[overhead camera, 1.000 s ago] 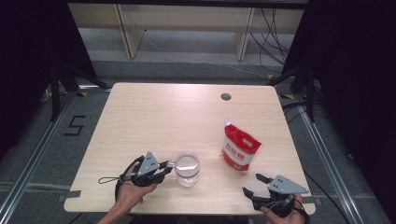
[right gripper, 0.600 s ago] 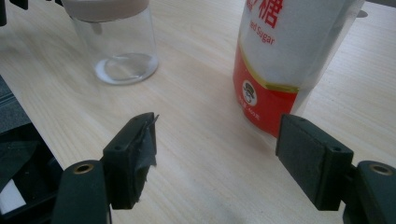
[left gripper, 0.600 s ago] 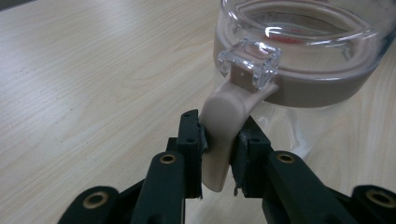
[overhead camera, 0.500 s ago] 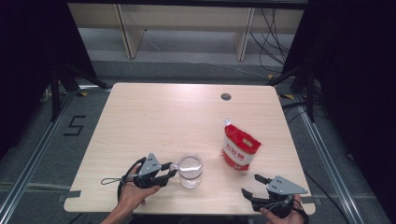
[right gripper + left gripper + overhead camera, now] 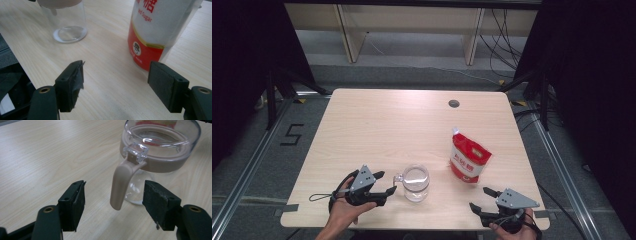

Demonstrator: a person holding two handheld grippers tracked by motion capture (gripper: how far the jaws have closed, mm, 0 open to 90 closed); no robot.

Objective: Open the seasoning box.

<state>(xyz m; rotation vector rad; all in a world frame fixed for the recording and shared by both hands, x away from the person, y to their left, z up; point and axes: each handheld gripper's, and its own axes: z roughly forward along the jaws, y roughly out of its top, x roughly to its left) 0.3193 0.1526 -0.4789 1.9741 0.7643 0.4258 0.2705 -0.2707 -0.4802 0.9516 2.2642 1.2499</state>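
My left gripper (image 5: 113, 202) has just been opening, handle (image 5: 121, 185) loose between its jaws; jug (image 5: 416, 182) set down, sugar bag (image 5: 469, 160) at two o'clock untouched; right gripper (image 5: 117, 83) spread, empty.

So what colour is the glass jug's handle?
The handle is a pale beige-pink, matching the jug's collar; clearest in the left gripper view.

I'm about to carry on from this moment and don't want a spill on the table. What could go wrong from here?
The left gripper has just been opening, and the glass jug's handle stands free between its jaws; pulling back crooked could snag it and tip the glass jug. The sugar bag stands upright on a narrow base and leans; a nudge from the open right gripper might topple it.
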